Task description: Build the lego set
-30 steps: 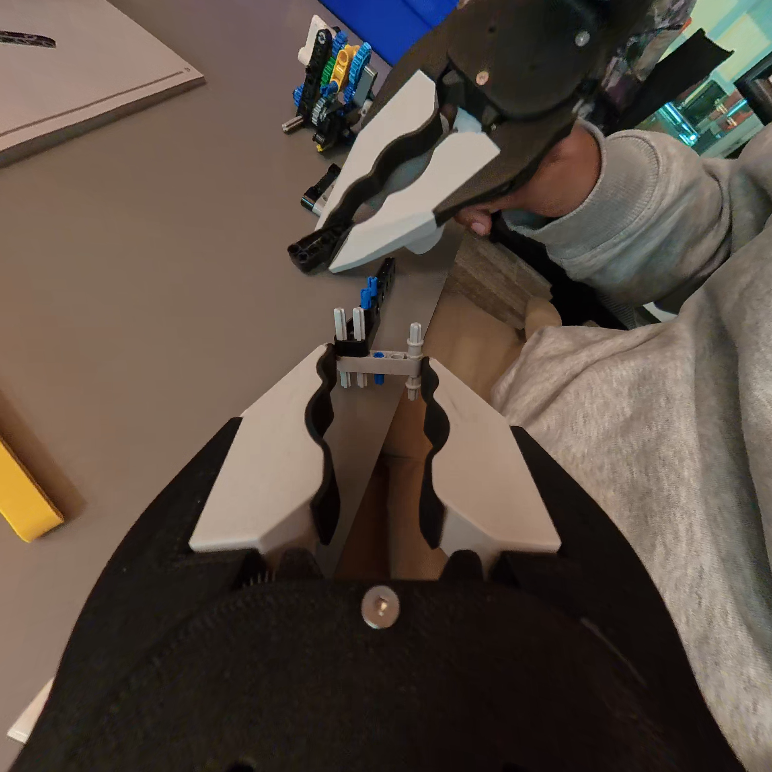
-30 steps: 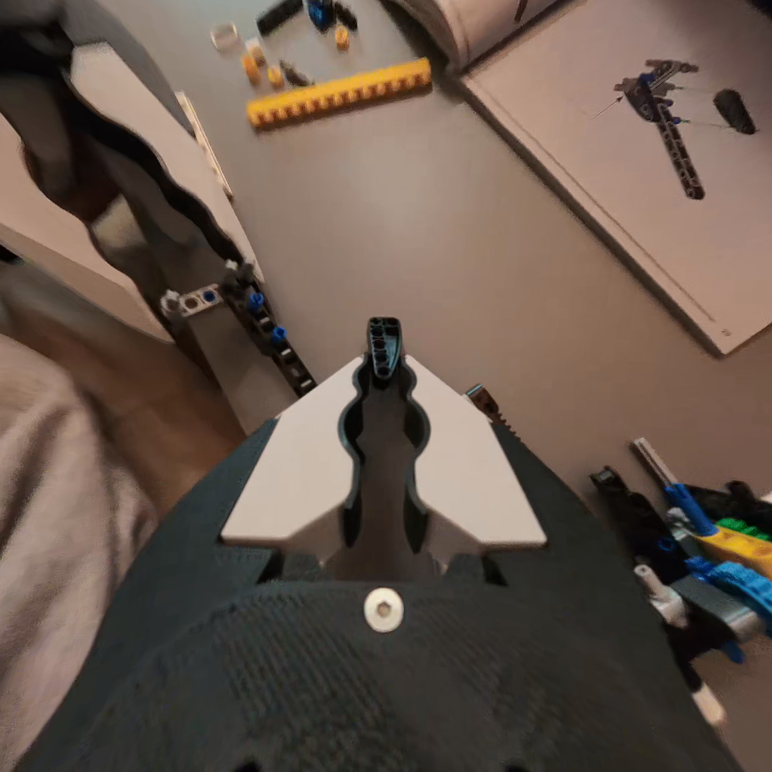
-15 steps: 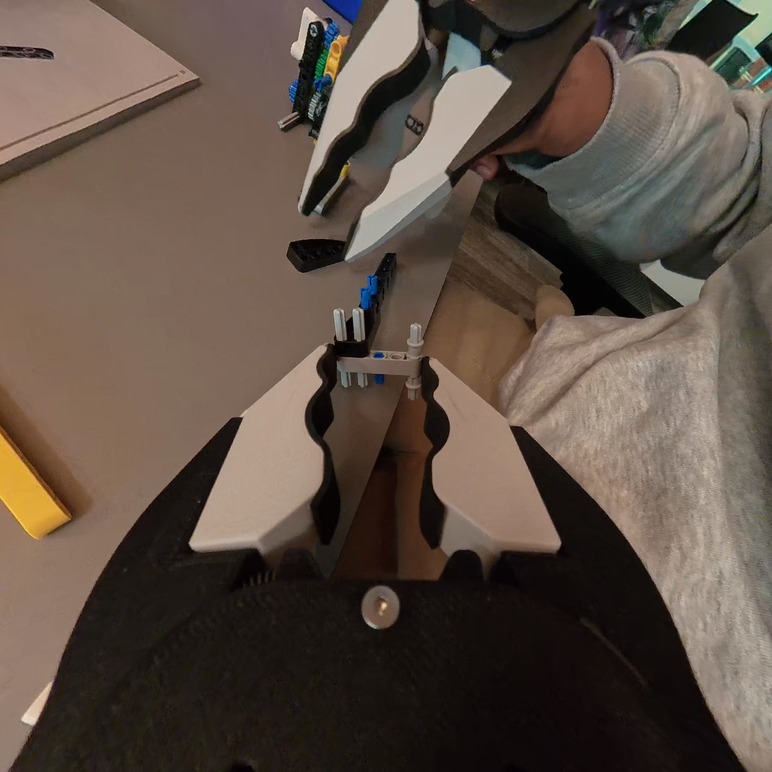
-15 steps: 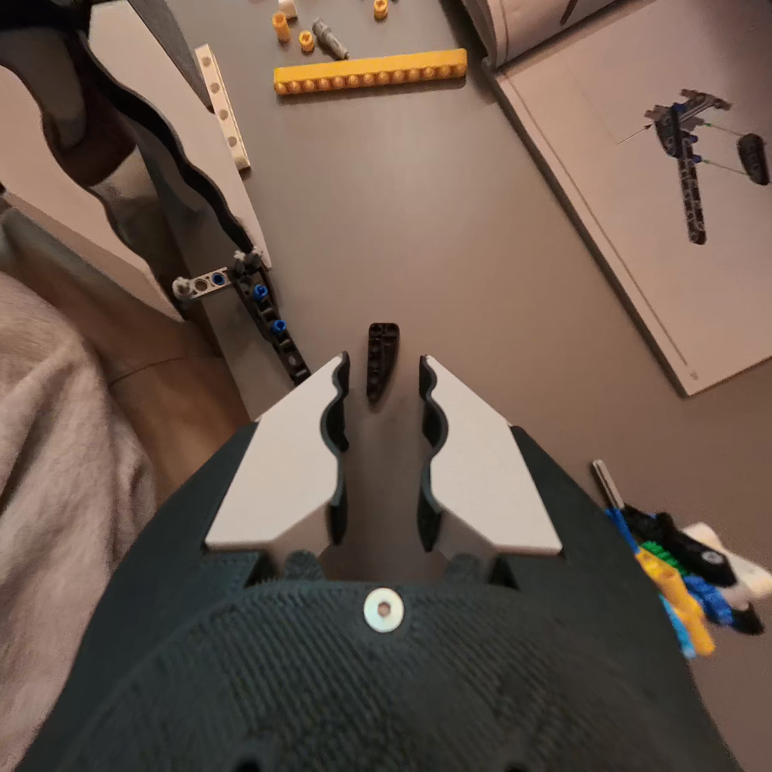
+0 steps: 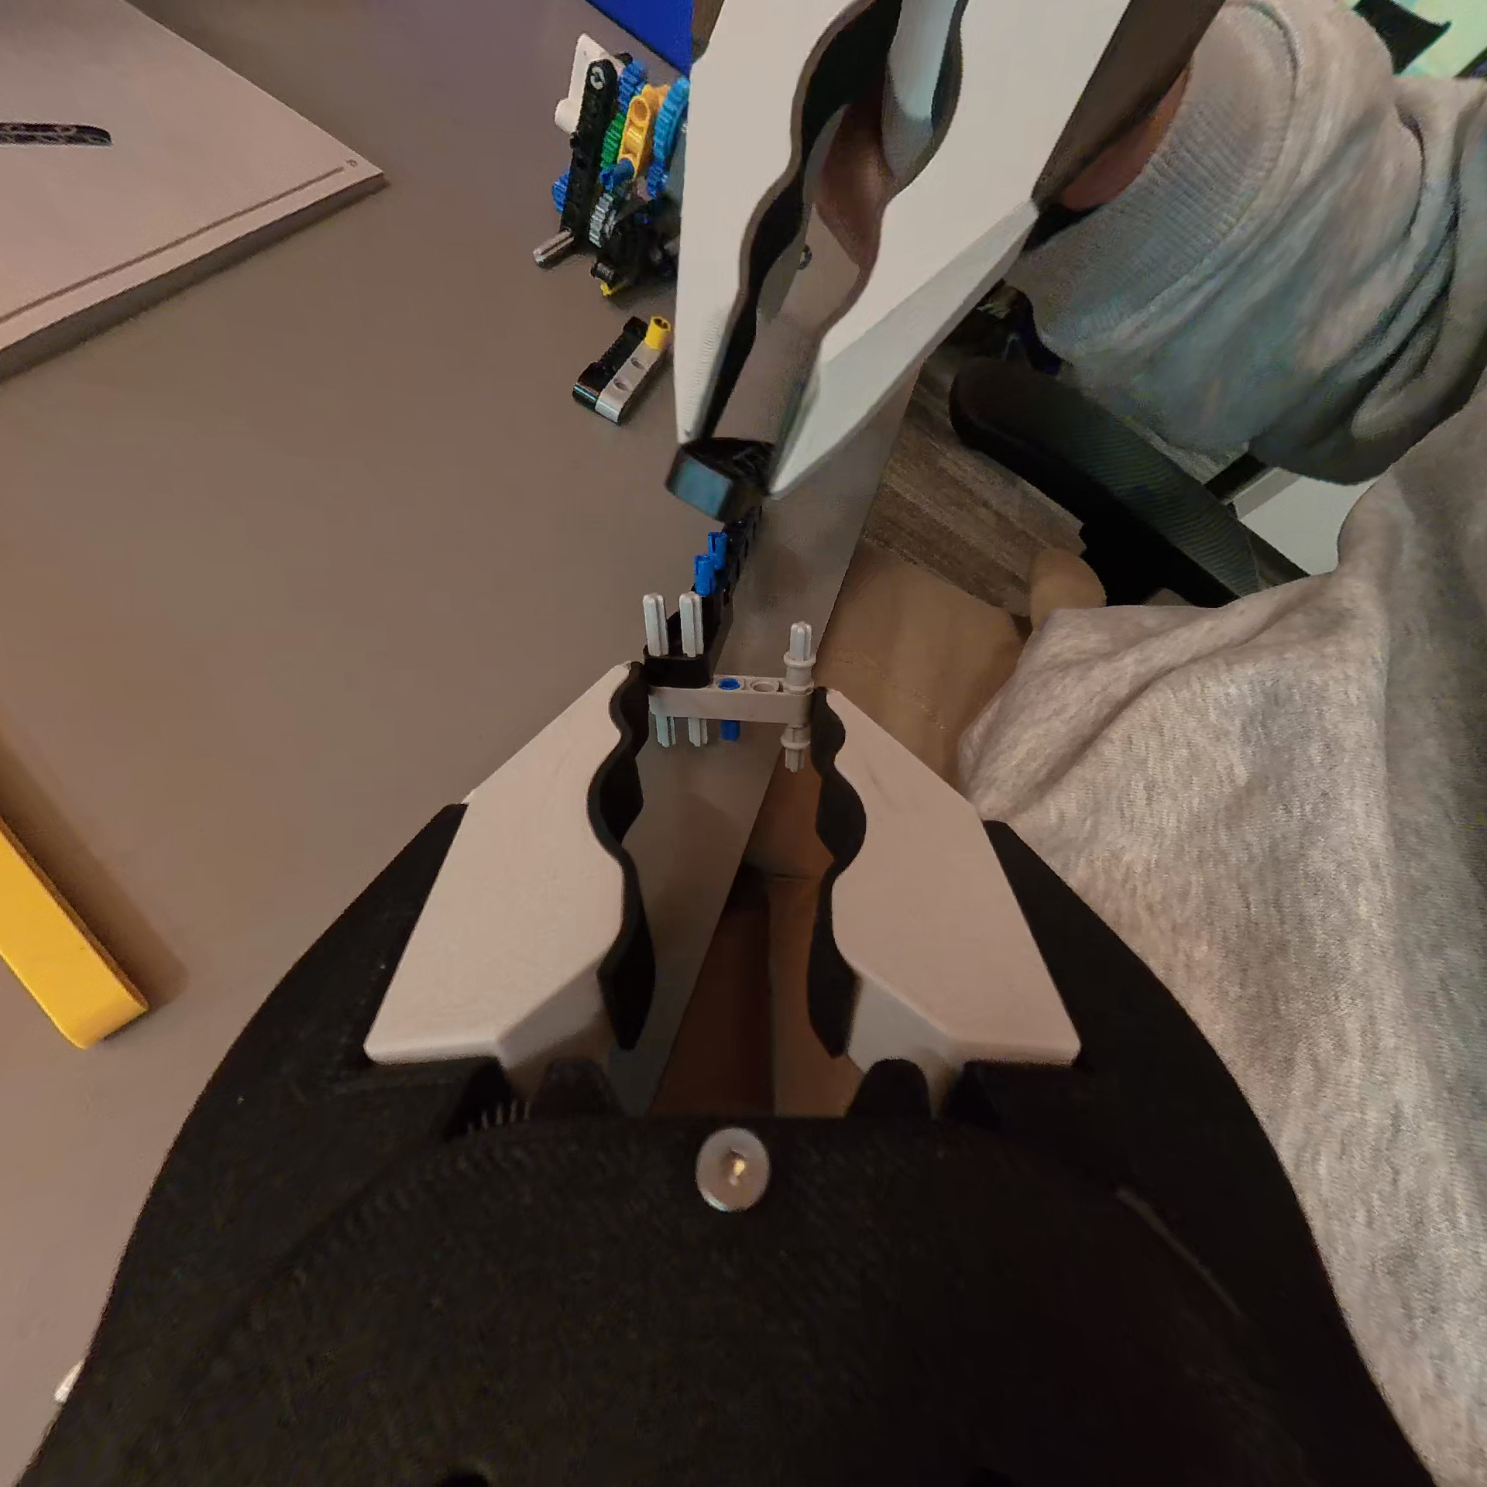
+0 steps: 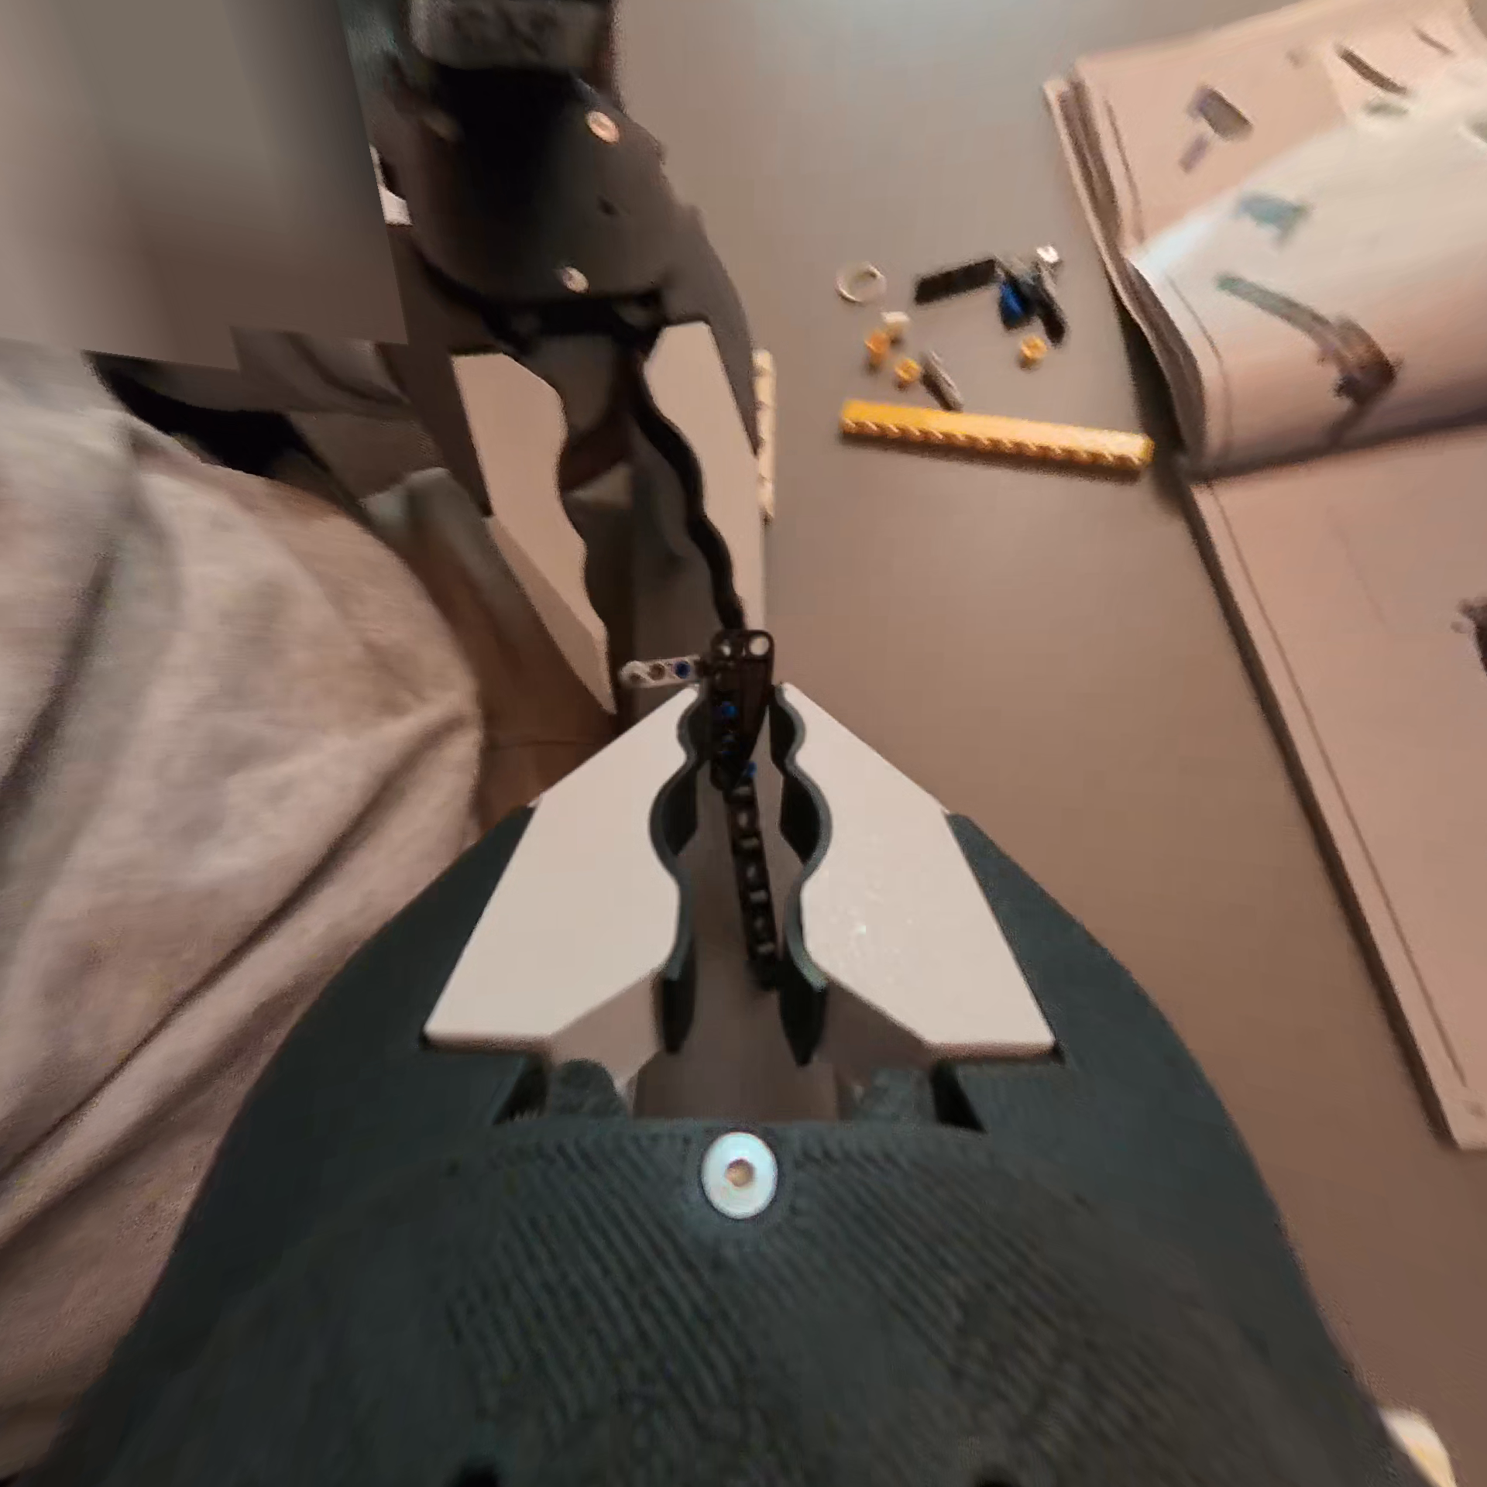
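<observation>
My left gripper (image 5: 728,702) is shut on a grey beam (image 5: 756,698) with grey axle pins. It is joined to a long black beam (image 5: 728,567) with blue pins that points away from me, near the table's edge. My right gripper (image 6: 739,706) is shut on a small black tapered piece (image 6: 744,664). In the left wrist view it comes down from above (image 5: 728,463) with the piece (image 5: 708,483) just over the far end of the long black beam. In the right wrist view the long beam (image 6: 756,877) runs below, between my fingers.
A yellow beam (image 6: 994,442) and small loose parts (image 6: 965,314) lie by the open instruction booklet (image 6: 1328,241). A colourful gear assembly (image 5: 619,161) and a small black-and-grey part (image 5: 624,370) lie beyond. The person's grey sleeve (image 5: 1247,201) and lap are at the right. My hands' fingertips stand some 5 centimetres from each other.
The right gripper held the black piece on the table, opened and left it lying there, then shut on it again, lifted it and brought it over the long beam. The left gripper stayed still.
</observation>
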Demonstrator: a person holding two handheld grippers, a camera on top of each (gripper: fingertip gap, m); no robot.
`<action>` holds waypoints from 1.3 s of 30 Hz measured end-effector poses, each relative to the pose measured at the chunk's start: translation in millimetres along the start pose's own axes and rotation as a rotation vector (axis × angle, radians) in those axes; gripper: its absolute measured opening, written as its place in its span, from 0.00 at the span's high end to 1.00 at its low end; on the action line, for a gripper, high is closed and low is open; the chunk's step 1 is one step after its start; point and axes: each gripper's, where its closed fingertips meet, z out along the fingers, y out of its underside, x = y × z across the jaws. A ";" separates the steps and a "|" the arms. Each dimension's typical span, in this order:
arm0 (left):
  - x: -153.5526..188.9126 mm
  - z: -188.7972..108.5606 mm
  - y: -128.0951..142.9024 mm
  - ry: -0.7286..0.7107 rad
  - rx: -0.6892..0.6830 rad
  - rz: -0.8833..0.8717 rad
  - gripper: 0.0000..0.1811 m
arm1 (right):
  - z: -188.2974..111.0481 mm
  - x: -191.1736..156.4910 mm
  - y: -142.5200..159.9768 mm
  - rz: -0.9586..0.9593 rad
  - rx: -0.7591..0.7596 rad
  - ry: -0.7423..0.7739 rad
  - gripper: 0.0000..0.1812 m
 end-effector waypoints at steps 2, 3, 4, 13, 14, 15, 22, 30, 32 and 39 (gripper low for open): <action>0.3 0.0 0.2 -0.001 0.000 0.011 0.80 | 1.5 -5.0 -2.4 -0.044 0.027 -0.057 0.93; 0.3 0.1 0.3 -0.002 0.000 0.016 0.80 | 3.4 -4.4 -0.7 -0.062 0.029 -0.069 0.93; 0.4 0.2 0.6 -0.003 -0.001 0.022 0.80 | 5.5 -3.7 1.7 -0.067 0.028 -0.079 0.93; 1.2 0.9 2.2 -0.027 -0.001 0.088 0.80 | 12.0 -9.4 12.8 -0.211 -0.016 -0.059 0.93; 1.3 1.2 2.7 -0.033 -0.003 0.100 0.80 | 11.9 -9.9 13.6 -0.231 -0.020 -0.054 0.93; 1.4 1.4 3.0 -0.038 -0.005 0.111 0.80 | 11.8 -10.3 14.0 -0.247 -0.021 -0.052 0.93; 2.3 3.7 4.4 -0.060 -0.012 0.165 0.80 | 10.8 -9.2 11.4 -0.324 -0.002 -0.060 0.93; 1.4 3.4 2.9 -0.067 0.005 0.174 0.80 | 13.6 -10.7 8.7 -0.310 0.044 -0.116 0.93; 1.2 3.4 2.5 -0.069 0.011 0.177 0.80 | 13.3 -9.8 8.2 -0.295 0.058 -0.124 0.93; 1.0 3.9 1.2 -0.076 0.024 0.189 0.80 | 12.9 -8.7 7.5 -0.259 0.084 -0.161 0.92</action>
